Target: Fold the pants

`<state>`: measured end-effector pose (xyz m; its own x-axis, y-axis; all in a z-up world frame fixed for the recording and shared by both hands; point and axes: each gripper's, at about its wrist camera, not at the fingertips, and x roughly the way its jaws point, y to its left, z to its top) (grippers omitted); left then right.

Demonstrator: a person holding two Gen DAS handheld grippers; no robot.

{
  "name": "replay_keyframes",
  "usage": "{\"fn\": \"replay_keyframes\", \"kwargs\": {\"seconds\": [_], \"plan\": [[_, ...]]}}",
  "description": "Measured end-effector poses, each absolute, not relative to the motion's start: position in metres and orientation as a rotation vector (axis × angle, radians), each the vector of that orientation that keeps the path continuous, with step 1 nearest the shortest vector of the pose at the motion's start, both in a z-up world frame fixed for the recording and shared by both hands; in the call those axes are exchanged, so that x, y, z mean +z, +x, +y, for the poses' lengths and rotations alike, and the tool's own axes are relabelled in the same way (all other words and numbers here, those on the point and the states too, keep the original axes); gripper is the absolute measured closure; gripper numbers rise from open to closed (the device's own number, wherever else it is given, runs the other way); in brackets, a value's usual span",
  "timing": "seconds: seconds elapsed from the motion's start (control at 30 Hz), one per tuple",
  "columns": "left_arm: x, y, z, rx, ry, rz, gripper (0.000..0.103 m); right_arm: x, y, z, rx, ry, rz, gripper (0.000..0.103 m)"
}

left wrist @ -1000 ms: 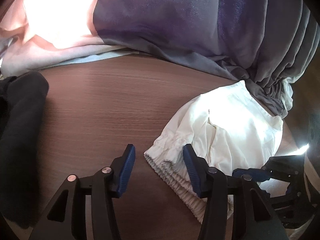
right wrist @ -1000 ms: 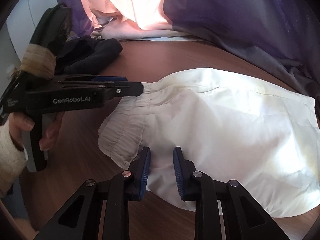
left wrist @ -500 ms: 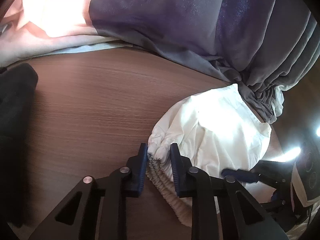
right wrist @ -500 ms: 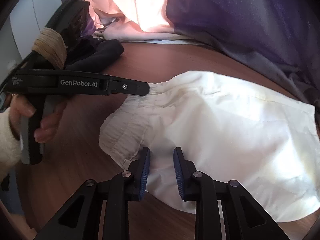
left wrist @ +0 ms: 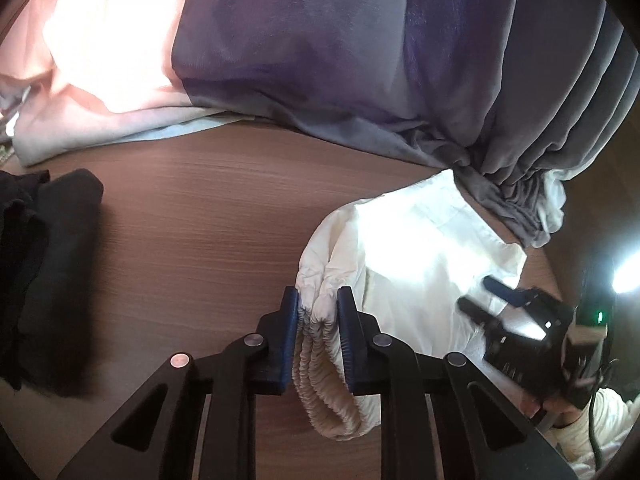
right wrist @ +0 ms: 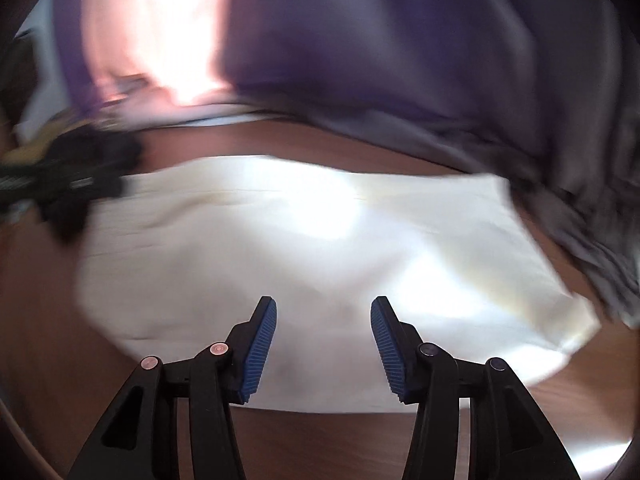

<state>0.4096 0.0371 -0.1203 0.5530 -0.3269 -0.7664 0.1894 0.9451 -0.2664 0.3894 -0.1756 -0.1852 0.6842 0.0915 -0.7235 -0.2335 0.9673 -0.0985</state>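
L wrist view, near to far: left gripper (left wrist: pixel 318 312) is nearly closed, its blue pads clamped on the gathered elastic waistband (left wrist: pixel 320 360) of the white pants (left wrist: pixel 420 264); the waistband bunches up between the jaws and loops down below them. Rest of the pants lies spread to the right on the brown wood bench (left wrist: pixel 192 240). Right gripper (left wrist: pixel 486 296) shows at the right edge over the white cloth, w/ a sleeve (left wrist: pixel 588 436) behind it. Dark garment (left wrist: pixel 48 272) sits well apart at the left. Farther back, purple-grey curtain (left wrist: pixel 360 60) and pink cloth (left wrist: pixel 92 60) drape onto the bench.

R wrist view (blurred): right gripper (right wrist: pixel 323 346) jaws are opening, about half apart, nothing between the pads; they hover at the near edge of the pants (right wrist: pixel 312 240), which lie flat across the bench (right wrist: pixel 40 312). Left gripper (right wrist: pixel 72 184) is a dark smear at the pants' left end. Curtain (right wrist: pixel 400 48) beyond.
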Motion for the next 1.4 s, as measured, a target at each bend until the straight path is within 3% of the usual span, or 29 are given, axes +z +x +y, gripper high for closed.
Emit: {"fn": "replay_keyframes", "kwargs": {"seconds": [0.1, 0.17, 0.33, 0.6, 0.9, 1.4], "plan": [[-0.117, 0.407, 0.025, -0.273, -0.168, 0.927, 0.083, -0.188, 0.396, -0.2, 0.101, -0.166, 0.805, 0.054], [-0.116, 0.409, 0.023, -0.258, -0.209, 0.933, 0.083, -0.193, 0.397, -0.209, 0.103, -0.139, 0.836, 0.065], [-0.117, 0.415, 0.028, -0.247, -0.28, 0.974, 0.083, -0.191, 0.382, -0.193, 0.237, -0.097, 0.826, 0.067], [-0.114, 0.413, 0.033, -0.252, -0.306, 1.036, 0.083, -0.172, 0.333, -0.127, 0.563, -0.243, 0.689, 0.04], [-0.121, 0.407, 0.043, -0.234, -0.351, 1.069, 0.083, -0.185, 0.325, -0.098, 0.622, -0.192, 0.705, 0.039], [-0.121, 0.401, 0.055, -0.252, -0.393, 1.093, 0.083, -0.224, 0.322, -0.061, 0.585, -0.447, 0.665, 0.041]]}}
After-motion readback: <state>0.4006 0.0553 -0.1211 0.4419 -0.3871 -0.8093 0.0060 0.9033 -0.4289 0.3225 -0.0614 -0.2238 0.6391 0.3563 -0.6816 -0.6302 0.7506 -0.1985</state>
